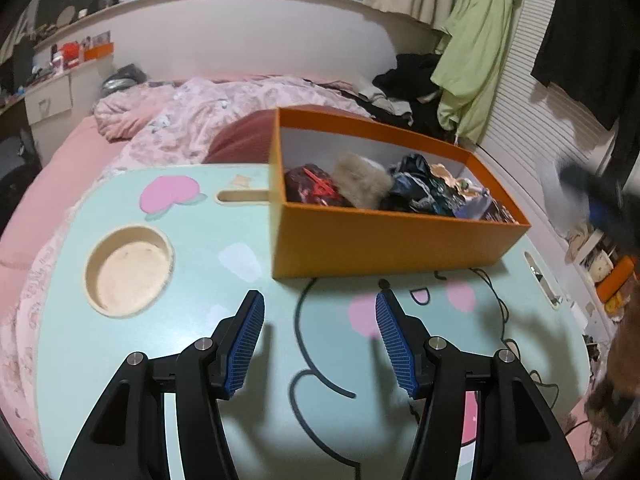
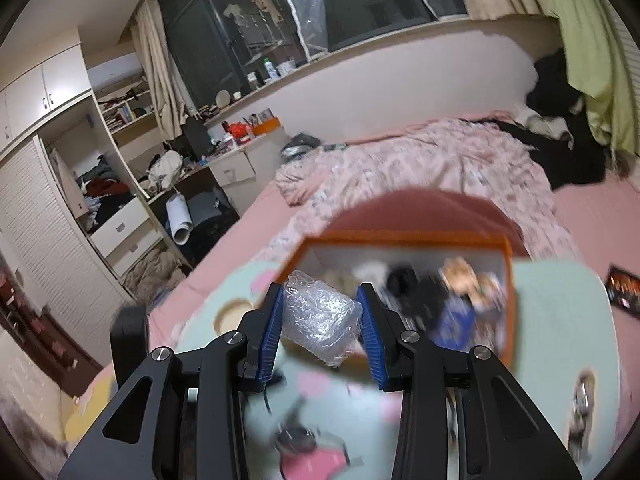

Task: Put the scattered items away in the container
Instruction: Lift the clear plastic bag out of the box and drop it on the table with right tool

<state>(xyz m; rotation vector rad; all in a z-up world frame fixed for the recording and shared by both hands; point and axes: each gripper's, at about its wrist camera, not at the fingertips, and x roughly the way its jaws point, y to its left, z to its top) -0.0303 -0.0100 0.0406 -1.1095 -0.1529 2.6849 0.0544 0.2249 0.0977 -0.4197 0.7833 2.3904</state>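
left tongs (image 1: 320, 312): wide, empty, above counter (image 1: 192, 332); box (image 1: 384, 248) at 12 o'clock | right tongs (image 2: 320, 312): gripping plastic wad (image 2: 320, 320); box at 1 o'clock

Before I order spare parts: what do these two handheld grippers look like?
Both look alike: the left gripper and right gripper have matte black angular arms with cut-out slots, silver round pivot bolts, and blue ribbed pads lining each finger. No cables, markings or sleeves show.
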